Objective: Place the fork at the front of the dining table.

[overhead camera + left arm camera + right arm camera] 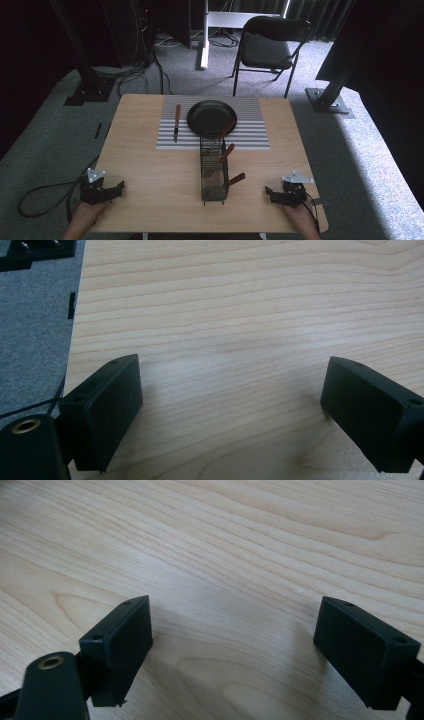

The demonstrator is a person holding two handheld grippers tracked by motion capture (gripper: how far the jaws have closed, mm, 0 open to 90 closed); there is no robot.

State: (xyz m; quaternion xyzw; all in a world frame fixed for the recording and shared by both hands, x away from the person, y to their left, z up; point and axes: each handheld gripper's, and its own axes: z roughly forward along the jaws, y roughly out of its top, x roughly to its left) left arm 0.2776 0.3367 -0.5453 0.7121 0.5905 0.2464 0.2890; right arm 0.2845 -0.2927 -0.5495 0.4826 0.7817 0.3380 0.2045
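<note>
The left tongs (119,188) rest near the front left corner of the wooden surface (150,170) and the right tongs (268,192) near its front right corner, both with jaws spread wide on nothing, bare wood lying between each pair and the wire caddy (214,172). That caddy stands at the middle between them, well apart from both, its long axis running from the near edge toward the black plate (211,116) on the striped mat (250,130). Its wooden-handled utensils (227,151) lean up and to the right, while a knife (176,122) lies left of the plate, lengthwise front to back.
</note>
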